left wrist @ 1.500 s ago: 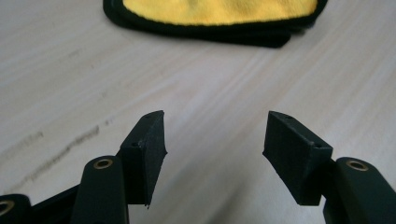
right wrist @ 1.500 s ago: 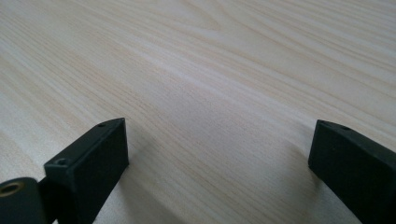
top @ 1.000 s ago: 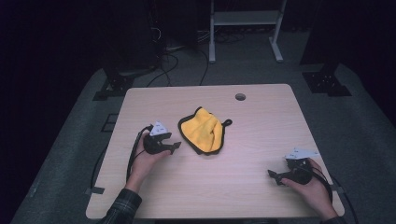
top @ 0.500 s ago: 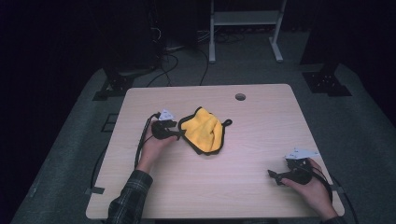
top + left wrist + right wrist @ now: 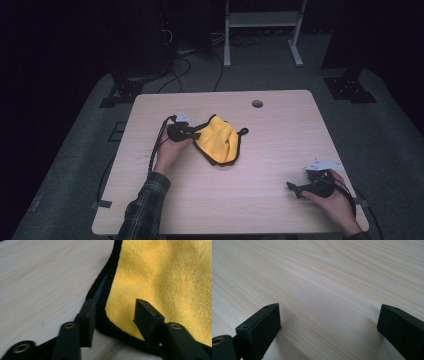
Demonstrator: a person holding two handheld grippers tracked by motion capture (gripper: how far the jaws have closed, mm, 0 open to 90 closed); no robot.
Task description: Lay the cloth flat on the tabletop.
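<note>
A yellow cloth (image 5: 220, 142) with a black hem lies crumpled on the wooden table (image 5: 280, 130), left of centre. My left gripper (image 5: 192, 134) sits at the cloth's left edge. In the left gripper view a hemmed corner of the cloth (image 5: 160, 277) lies between the jaws of this gripper (image 5: 116, 320). The jaws have just been closing, with a gap still showing between the pads and the cloth. My right gripper (image 5: 295, 189) rests near the table's front right corner. In the right gripper view it (image 5: 328, 322) stands open over bare wood.
A round cable hole (image 5: 257, 103) is in the table near its far edge. Cables trail from both grippers off the table's sides. A white stand (image 5: 260, 30) and dark equipment feet (image 5: 350, 85) are on the floor beyond the table.
My left hand has moved right and away from the person, up to the cloth's left edge, where its jaws have narrowed around the hem. The right hand has stayed put.
</note>
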